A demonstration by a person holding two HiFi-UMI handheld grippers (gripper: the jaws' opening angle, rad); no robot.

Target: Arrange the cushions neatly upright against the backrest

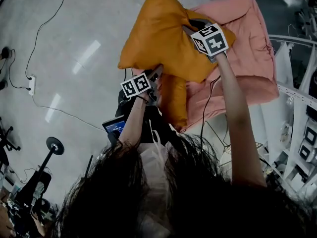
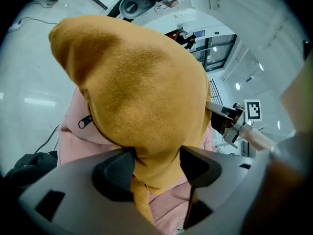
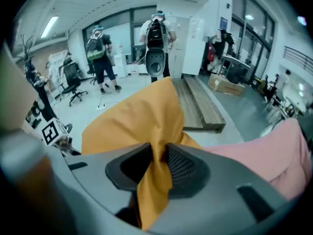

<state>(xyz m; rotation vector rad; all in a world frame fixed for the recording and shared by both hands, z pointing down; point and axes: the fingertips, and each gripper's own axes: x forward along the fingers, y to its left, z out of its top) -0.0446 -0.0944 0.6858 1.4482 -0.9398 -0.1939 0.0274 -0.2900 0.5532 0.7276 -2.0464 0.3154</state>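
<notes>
Floor (image 1: pixel 74 43): pale, glossy, seen from steeply above. Black cable (image 1: pixel 49 14) loops across it at far left, down to a white power strip (image 1: pixel 31 85). Black stand with a round base (image 1: pixel 53 146) at lower left.

Left hand-held gripper (image 1: pixel 157 73): marker cube up, at the lower left corner of the orange cushion (image 1: pixel 158 33). Its own view shows the left hand-held gripper (image 2: pixel 156 163) with the jaws standing wide. A thick bunch of the orange cushion (image 2: pixel 142 82) fills the gap, and both pads press on the fabric. A strip of orange hangs below the jaws.

Orange cushion: lifted off any support and held between the two grippers. It is tilted, with one corner pointing to the top of the head view, and it overlaps the pink cushion (image 1: pixel 247 38).

Right hand-held gripper (image 1: pixel 194 26): at the cushion's upper right edge. In its own view the right hand-held gripper (image 3: pixel 160 163) has jaws nearly together, pinching a thin fold of the orange cushion (image 3: pixel 132 116) between the pads.

Pink cushion: behind and to the right of the orange one. What it rests on cannot be made out. Zip pull (image 2: pixel 85 122) shows on it in the left gripper view. Its edge, pink cushion (image 3: pixel 274 160), appears at the right of the right gripper view.

White railing (image 1: pixel 297 93) at far right. Wooden bench (image 3: pixel 200 104) on the floor beyond the cushion.
</notes>
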